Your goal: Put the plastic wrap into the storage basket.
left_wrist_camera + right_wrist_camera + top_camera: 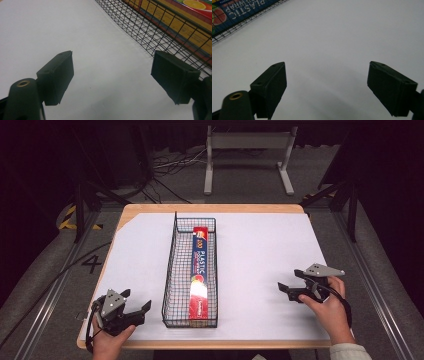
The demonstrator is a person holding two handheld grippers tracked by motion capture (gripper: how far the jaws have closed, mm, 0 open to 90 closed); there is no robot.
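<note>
High view: a wooden table (pixel 150 209) under a white sheet (pixel 260 260) takes up the middle of the frame. On the sheet, a little left of centre, stands a long black wire basket (pixel 172 270), running from the lower middle toward the top. Inside it lies a box of plastic wrap (pixel 200 270), flat and lengthwise, nearer the basket's right wall, its blue-and-red face up.

At lower left of the frame the left gripper (pixel 135 306) sits near the sheet's corner, jaws spread wide and holding nothing, just beside the basket's near end but apart from it. At right of centre the right gripper (pixel 290 288) is likewise spread and empty, well apart from the basket and pointing toward it.

In the left gripper view the basket's mesh crosses the upper right, close to one jaw.

Judged from this, the risk lies in the mesh: a jaw coming in low from the side could catch the wire and drag or tip the light basket. The box is smooth and long; a pinch at one end could let it pivot and slip.
</note>
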